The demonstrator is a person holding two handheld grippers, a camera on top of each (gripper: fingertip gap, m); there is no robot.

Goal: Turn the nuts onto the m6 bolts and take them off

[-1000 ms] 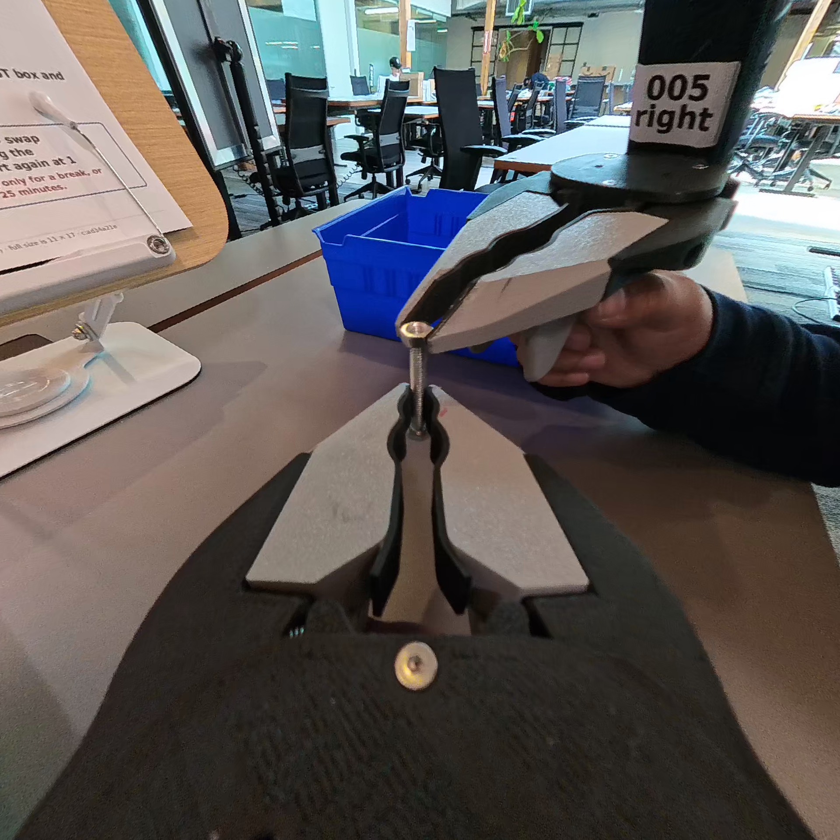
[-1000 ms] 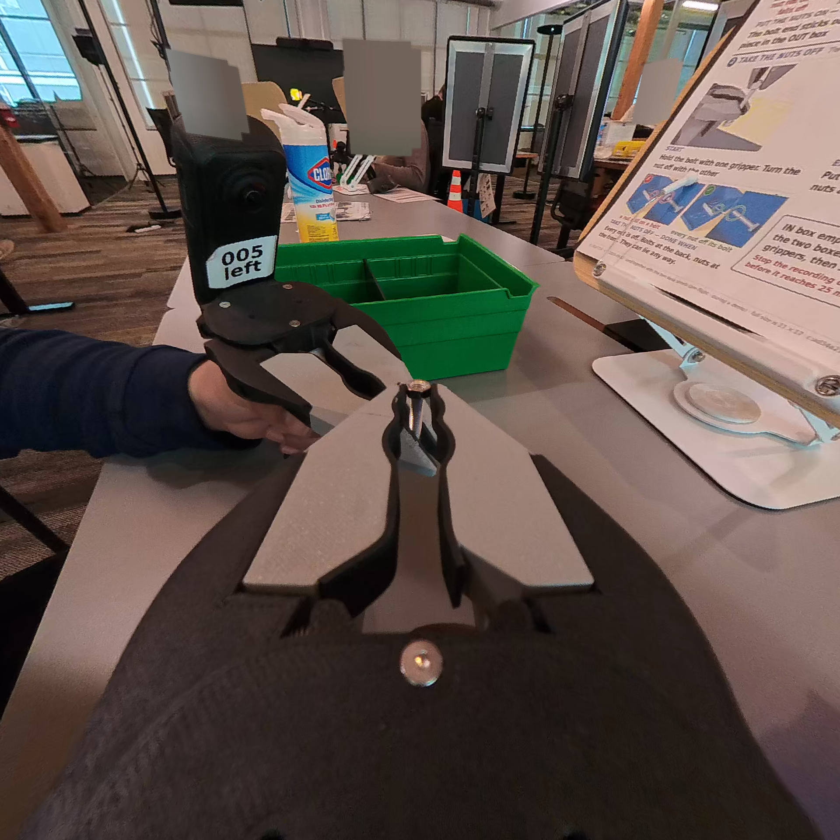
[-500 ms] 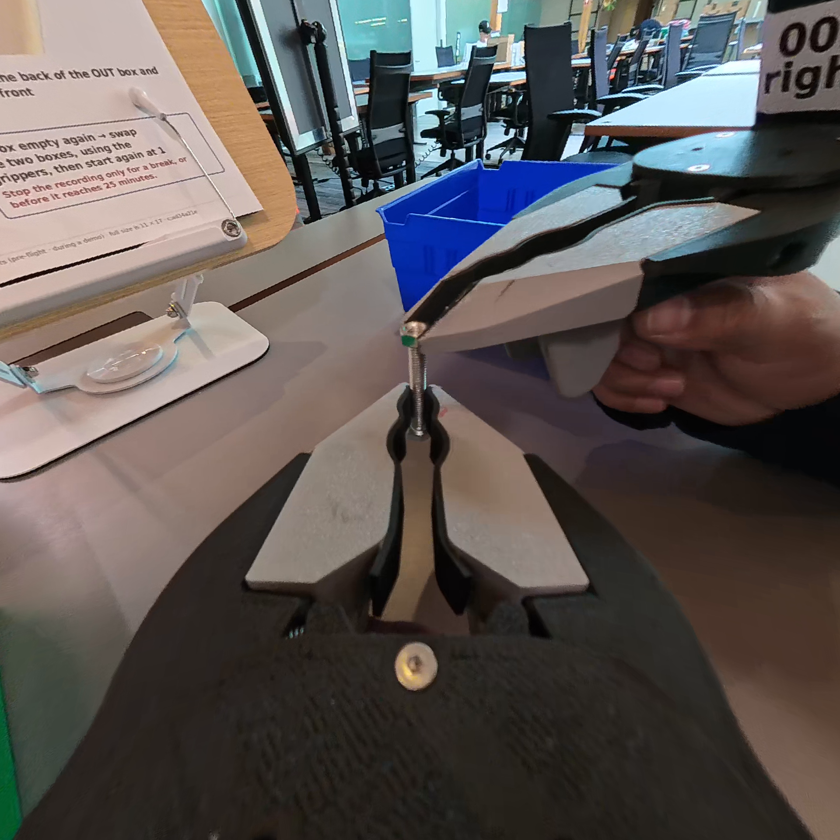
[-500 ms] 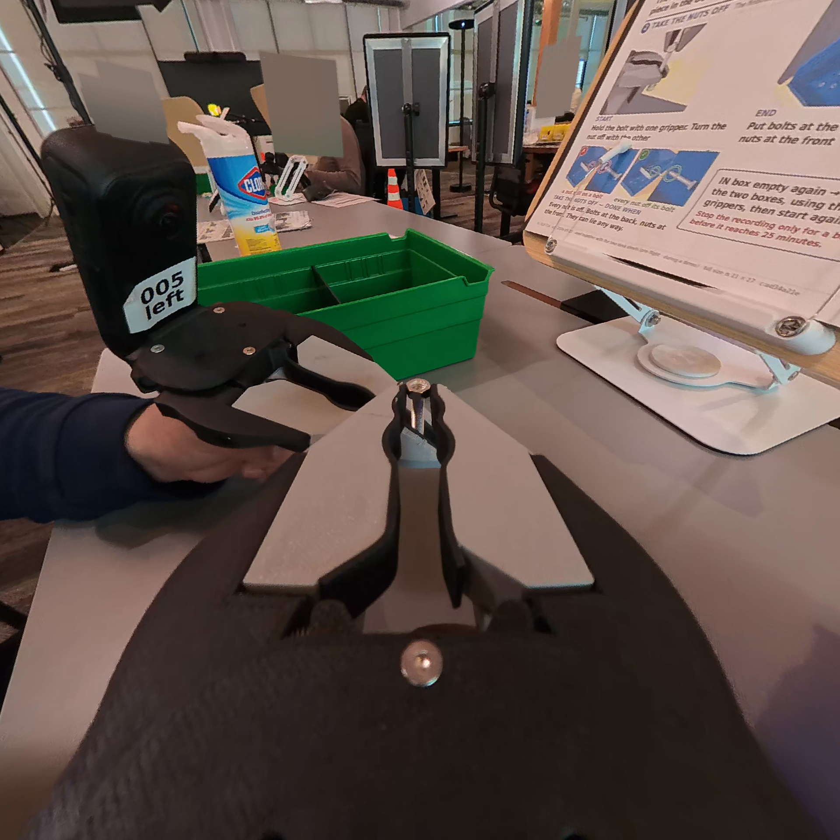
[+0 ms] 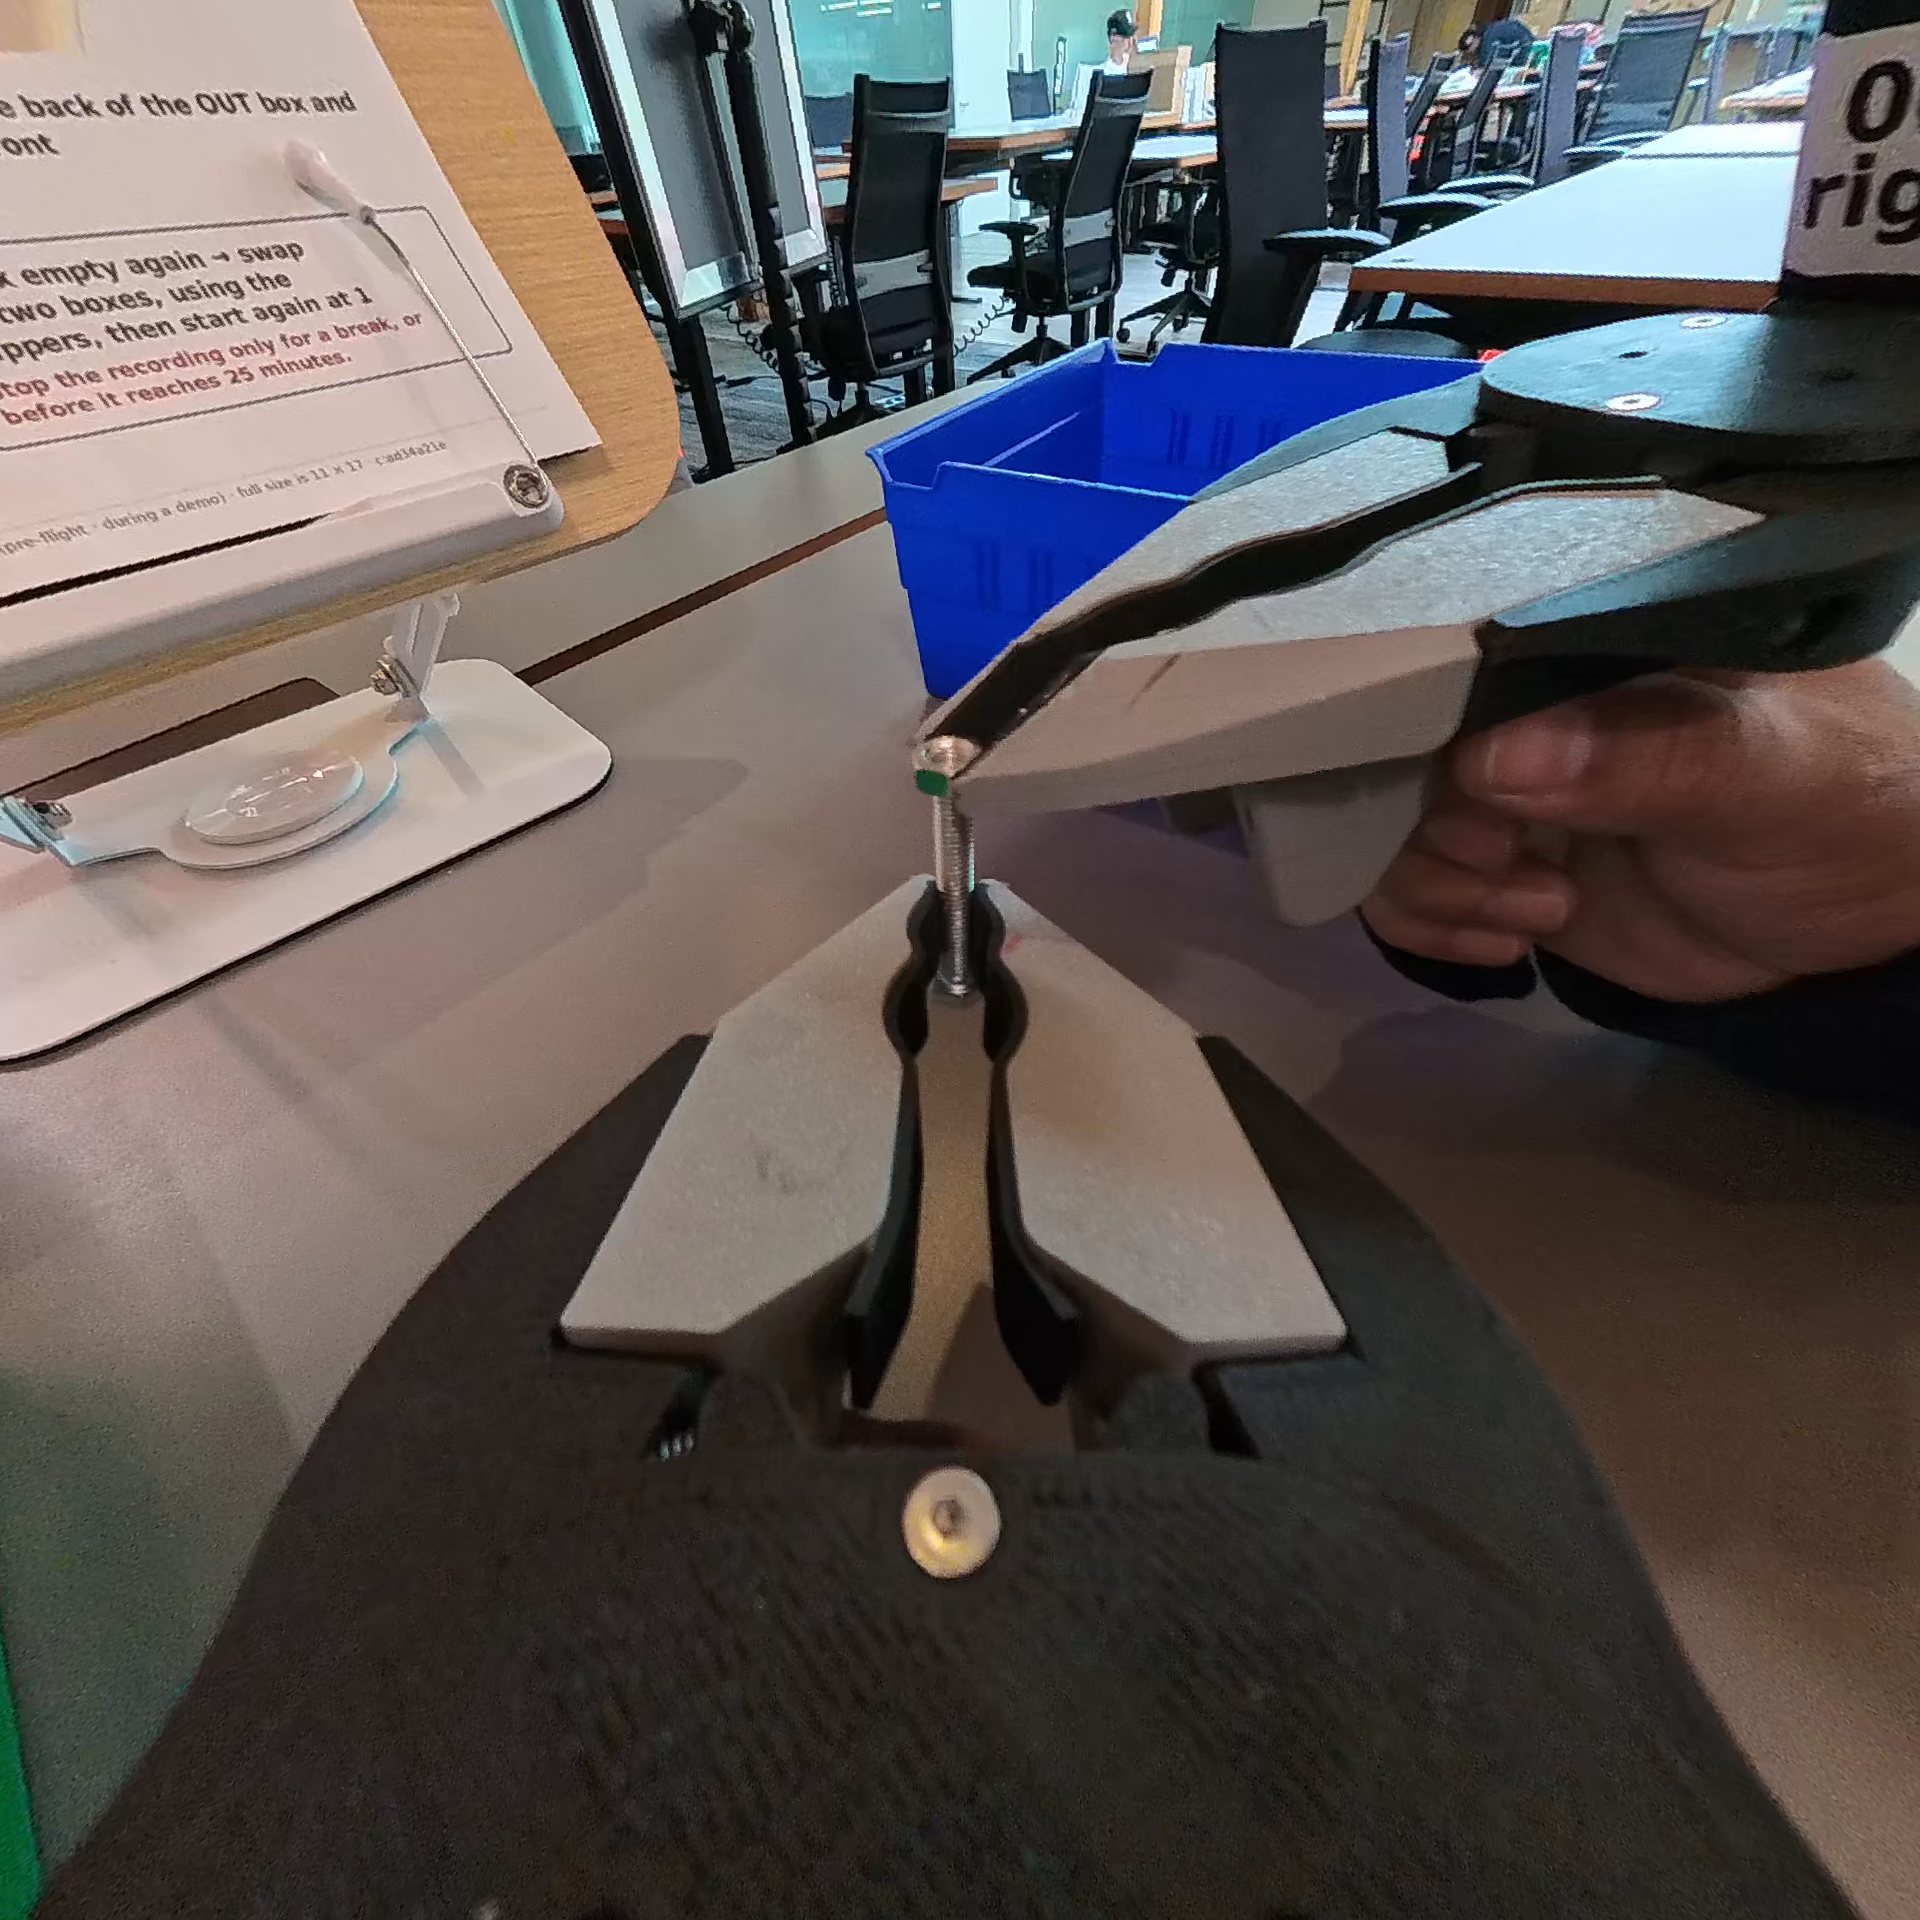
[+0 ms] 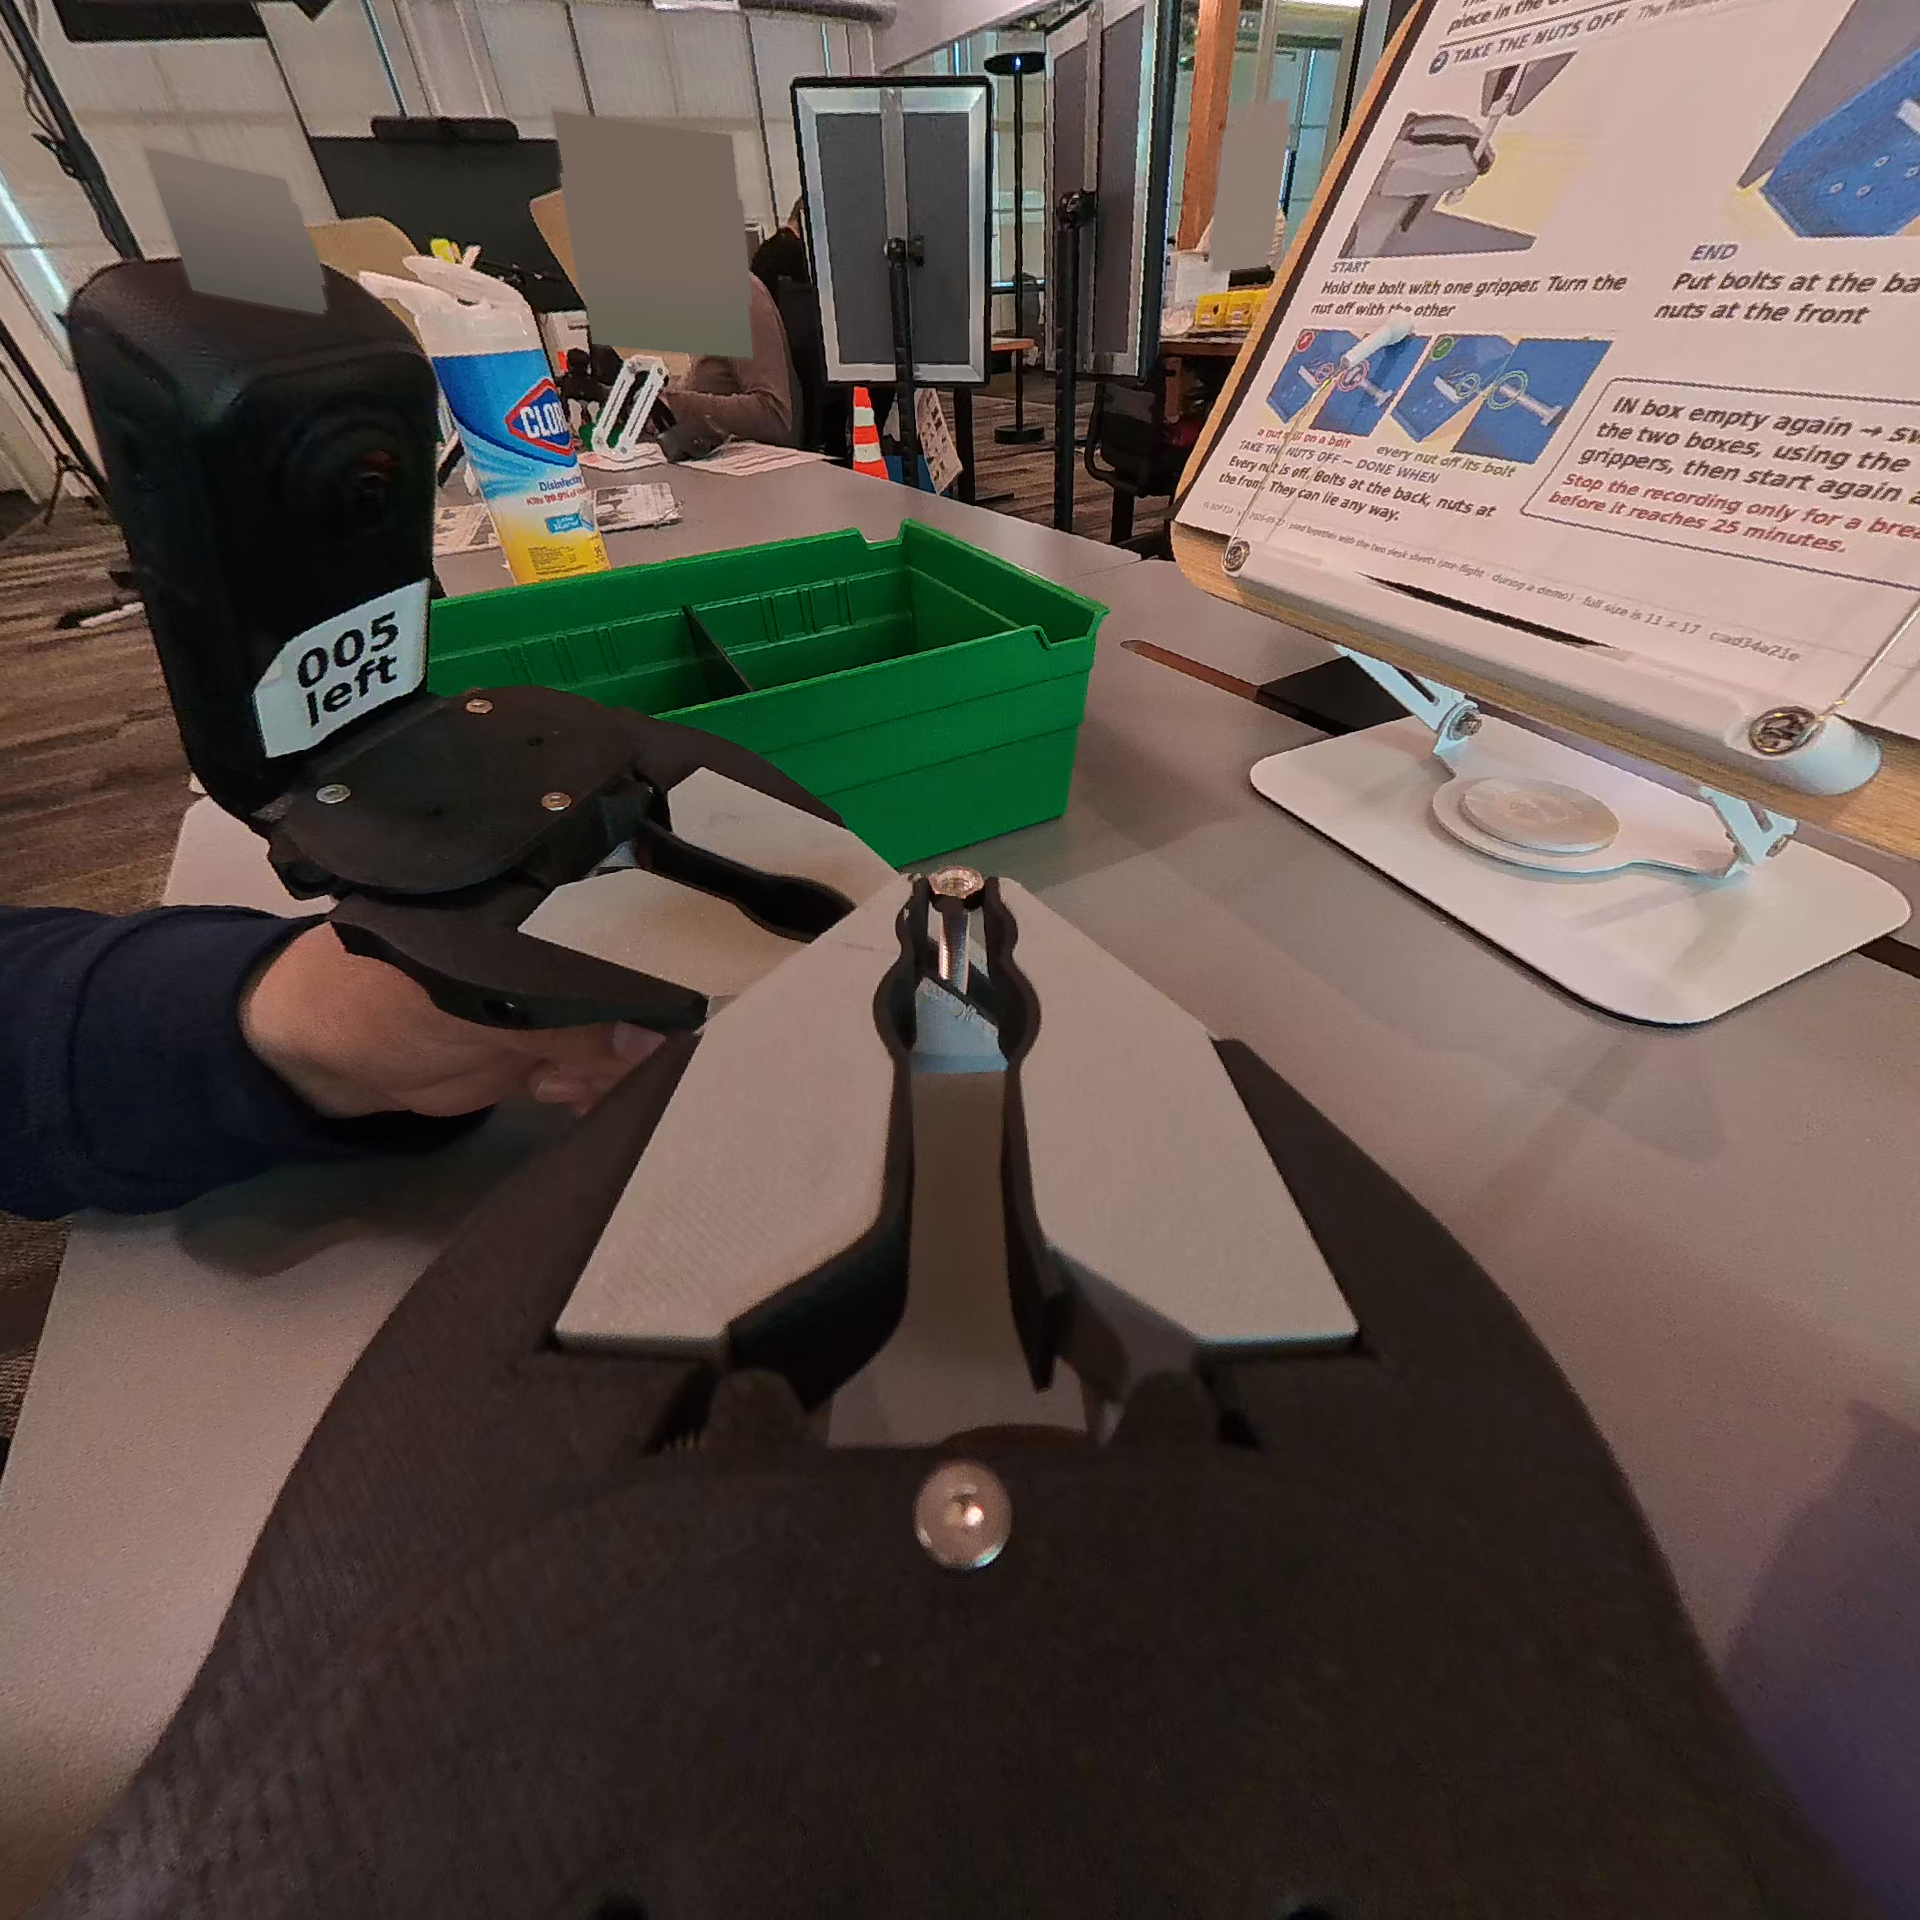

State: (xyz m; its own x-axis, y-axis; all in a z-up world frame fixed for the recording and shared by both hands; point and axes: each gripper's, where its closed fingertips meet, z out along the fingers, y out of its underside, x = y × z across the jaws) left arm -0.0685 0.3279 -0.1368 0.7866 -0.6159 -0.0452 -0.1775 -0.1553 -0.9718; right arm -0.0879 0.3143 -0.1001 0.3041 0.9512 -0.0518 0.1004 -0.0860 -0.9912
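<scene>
A steel bolt [image 5: 954, 883] stands upright, and my left gripper [image 5: 954, 940] is shut on its lower end. My right gripper [image 5: 951, 756] reaches in from the right in the left wrist view, shut on the nut [image 5: 938, 767] at the bolt's top; the nut bears a green mark. In the right wrist view my right gripper [image 6: 956, 902] pinches the nut [image 6: 956, 885], with the bolt shaft [image 6: 956, 951] showing below between the fingers. The left gripper's body [image 6: 457, 790] comes in from the left there, its tips hidden behind my right fingers.
A blue bin [image 5: 1049, 520] stands behind the right gripper. A green divided bin [image 6: 935, 717] stands behind the left gripper, with a wipes canister [image 6: 520, 457] beyond it. An instruction board on a white stand [image 6: 1558, 862] sits at the table's back. The grey table [image 5: 312, 1091] lies below. Left and right tips are no more than a few centimetres apart.
Both grippers stay shut on bolt and nut. The right gripper has swung around the bolt with the nut and sits flatter. Both views have panned, so the stand and bins have shifted.
</scene>
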